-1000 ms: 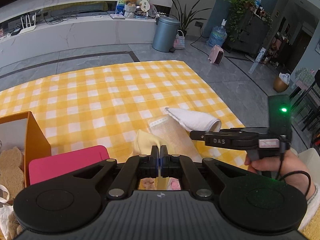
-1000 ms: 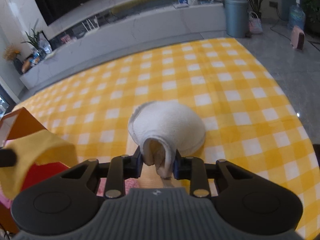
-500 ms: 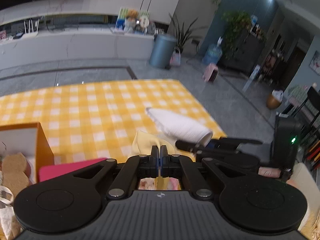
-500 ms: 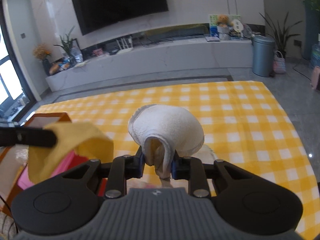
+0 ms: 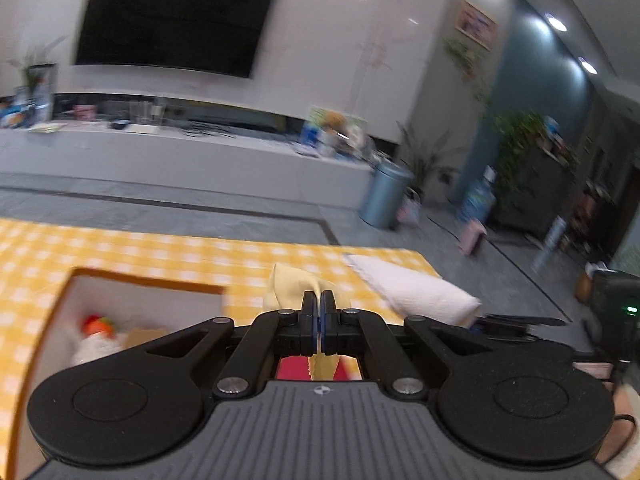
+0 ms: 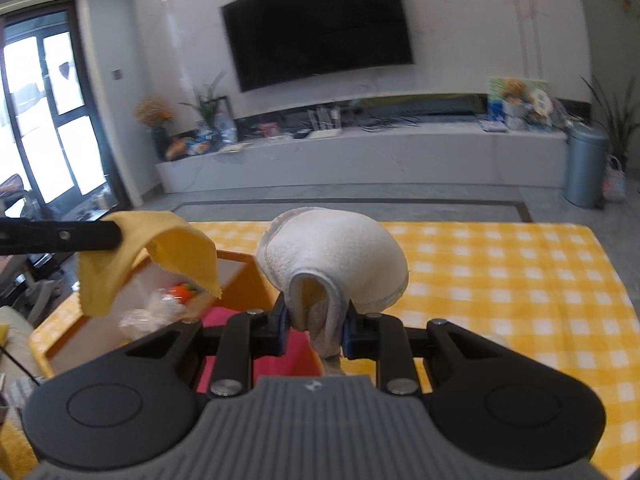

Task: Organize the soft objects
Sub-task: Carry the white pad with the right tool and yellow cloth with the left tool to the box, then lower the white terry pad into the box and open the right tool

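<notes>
Since a second ago I have lifted both tools off the yellow-and-white checked cloth (image 6: 500,272), and both views now tilt up toward the wall-mounted black television (image 6: 320,28). My left tool (image 5: 319,304) is pressed together on a thin, limp yellow cloth (image 6: 160,252) with a pinked edge, hanging above the open orange box (image 6: 240,276). My right tool (image 6: 315,324) pinches a thick, nubby white terry towel (image 6: 336,256), folded into a rounded bundle, just right of the box.
</notes>
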Demonstrator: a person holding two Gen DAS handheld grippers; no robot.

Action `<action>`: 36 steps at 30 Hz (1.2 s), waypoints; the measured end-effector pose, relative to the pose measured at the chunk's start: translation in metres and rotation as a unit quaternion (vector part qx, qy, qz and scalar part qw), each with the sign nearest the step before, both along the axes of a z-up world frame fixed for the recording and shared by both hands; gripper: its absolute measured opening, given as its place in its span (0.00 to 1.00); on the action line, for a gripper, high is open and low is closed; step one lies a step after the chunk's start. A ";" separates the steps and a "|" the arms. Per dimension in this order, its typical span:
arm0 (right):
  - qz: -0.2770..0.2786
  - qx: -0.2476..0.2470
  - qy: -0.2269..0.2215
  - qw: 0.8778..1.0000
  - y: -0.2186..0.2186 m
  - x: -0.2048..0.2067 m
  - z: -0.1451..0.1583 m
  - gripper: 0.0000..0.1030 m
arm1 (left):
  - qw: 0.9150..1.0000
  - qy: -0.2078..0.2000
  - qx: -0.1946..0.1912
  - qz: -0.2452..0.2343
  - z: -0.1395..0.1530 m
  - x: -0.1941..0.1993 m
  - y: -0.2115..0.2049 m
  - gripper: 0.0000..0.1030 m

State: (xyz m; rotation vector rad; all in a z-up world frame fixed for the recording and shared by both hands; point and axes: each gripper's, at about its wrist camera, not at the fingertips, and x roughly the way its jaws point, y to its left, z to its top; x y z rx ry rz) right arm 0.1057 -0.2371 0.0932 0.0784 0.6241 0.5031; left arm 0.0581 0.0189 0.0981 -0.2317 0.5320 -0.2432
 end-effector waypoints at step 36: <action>0.121 -0.305 0.143 0.934 0.294 0.078 -0.105 0.27 | 0.985 0.067 -0.135 0.081 -0.096 -0.031 0.165 0.01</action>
